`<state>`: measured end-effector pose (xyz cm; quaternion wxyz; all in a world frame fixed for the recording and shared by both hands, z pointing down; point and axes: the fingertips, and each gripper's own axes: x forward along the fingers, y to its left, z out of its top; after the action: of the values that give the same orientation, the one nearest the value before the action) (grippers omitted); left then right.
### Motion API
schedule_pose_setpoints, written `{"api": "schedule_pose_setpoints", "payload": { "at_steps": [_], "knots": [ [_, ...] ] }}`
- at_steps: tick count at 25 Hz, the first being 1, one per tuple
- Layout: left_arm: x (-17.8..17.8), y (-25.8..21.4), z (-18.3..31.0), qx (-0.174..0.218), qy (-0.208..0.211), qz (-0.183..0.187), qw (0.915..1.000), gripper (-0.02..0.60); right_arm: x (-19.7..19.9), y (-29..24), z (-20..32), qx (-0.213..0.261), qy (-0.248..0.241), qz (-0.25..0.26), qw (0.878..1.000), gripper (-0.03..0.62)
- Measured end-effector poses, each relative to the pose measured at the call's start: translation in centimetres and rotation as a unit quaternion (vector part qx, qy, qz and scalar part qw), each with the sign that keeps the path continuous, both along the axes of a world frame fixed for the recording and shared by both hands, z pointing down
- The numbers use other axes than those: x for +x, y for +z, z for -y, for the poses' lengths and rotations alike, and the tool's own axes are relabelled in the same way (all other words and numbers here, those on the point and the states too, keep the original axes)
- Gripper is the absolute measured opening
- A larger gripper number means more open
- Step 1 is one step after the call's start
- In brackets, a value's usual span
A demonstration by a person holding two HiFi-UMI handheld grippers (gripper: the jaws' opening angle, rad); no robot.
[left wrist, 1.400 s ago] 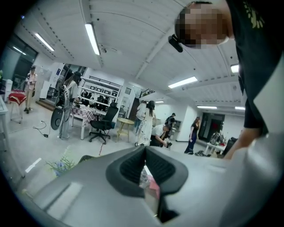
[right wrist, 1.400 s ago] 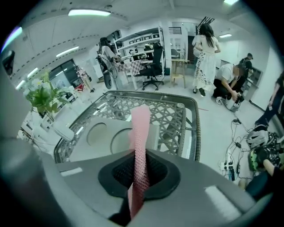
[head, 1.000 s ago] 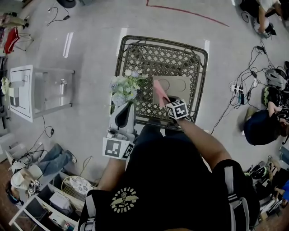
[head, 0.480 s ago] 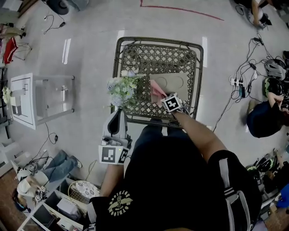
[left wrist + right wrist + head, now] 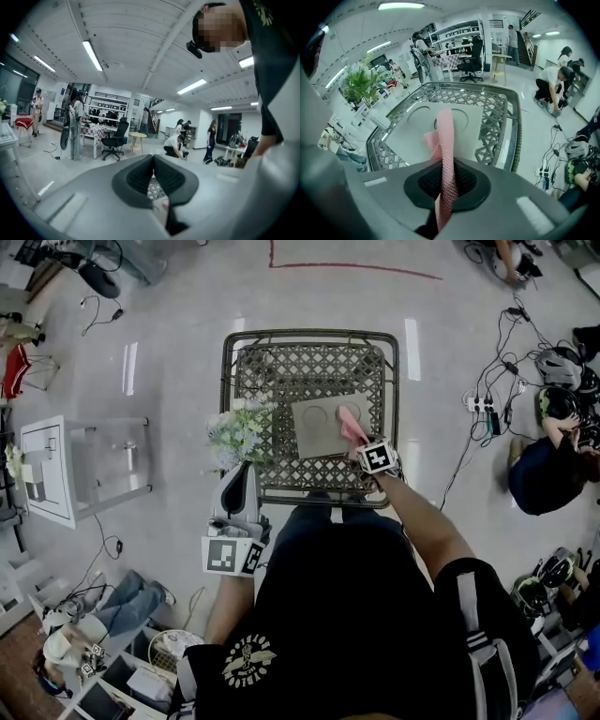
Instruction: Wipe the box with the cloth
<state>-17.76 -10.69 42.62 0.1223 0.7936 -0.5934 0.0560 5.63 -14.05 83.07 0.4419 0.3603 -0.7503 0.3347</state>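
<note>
A flat tan box [image 5: 323,425] with two circle outlines lies on a lattice-top table [image 5: 281,371]. The box [image 5: 417,129] also shows in the right gripper view. My right gripper [image 5: 362,441] is shut on a pink cloth [image 5: 352,426] and holds it down over the box's right part. In the right gripper view the pink cloth [image 5: 445,136] runs up from between the jaws of the right gripper [image 5: 446,165]. My left gripper [image 5: 246,470] hovers at the table's near left corner, away from the box. The left gripper [image 5: 153,161] has its jaws together with nothing in them.
A bunch of pale flowers [image 5: 237,432] stands on the table's left side, next to the box. A white side table [image 5: 84,460] is on the left. Cables and a power strip [image 5: 481,405] lie on the floor to the right, near a crouching person [image 5: 542,479].
My right gripper has carried the pink cloth across the box from its left edge to its right part. The left gripper has stayed near the table's front left corner.
</note>
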Motion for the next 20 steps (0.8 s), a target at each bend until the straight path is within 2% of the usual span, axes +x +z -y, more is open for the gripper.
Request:
{"api": "schedule_pose_setpoints", "payload": {
  "at_steps": [5, 11, 16, 20],
  "knots": [
    [1.1, -0.8, 0.2, 0.006, -0.007, 0.002, 1.0000, 0.000, 2.9, 0.1, -0.3, -0.007, 0.028, 0.001, 1.000, 0.017],
    [2.3, -2.5, 0.3, 0.020, -0.015, 0.010, 0.9996, 0.000, 3.5, -1.0, 0.3, 0.005, 0.029, 0.020, 0.999, 0.017],
    [4.1, -2.8, 0.5, 0.031, -0.014, 0.009, 0.9994, 0.000, 4.1, -6.5, 1.0, 0.059, 0.019, 0.067, 0.996, 0.017],
    [4.7, -3.2, 1.0, 0.045, -0.016, 0.008, 0.9988, 0.000, 4.8, -12.7, 1.9, 0.113, 0.024, 0.117, 0.986, 0.017]
  ]
}}
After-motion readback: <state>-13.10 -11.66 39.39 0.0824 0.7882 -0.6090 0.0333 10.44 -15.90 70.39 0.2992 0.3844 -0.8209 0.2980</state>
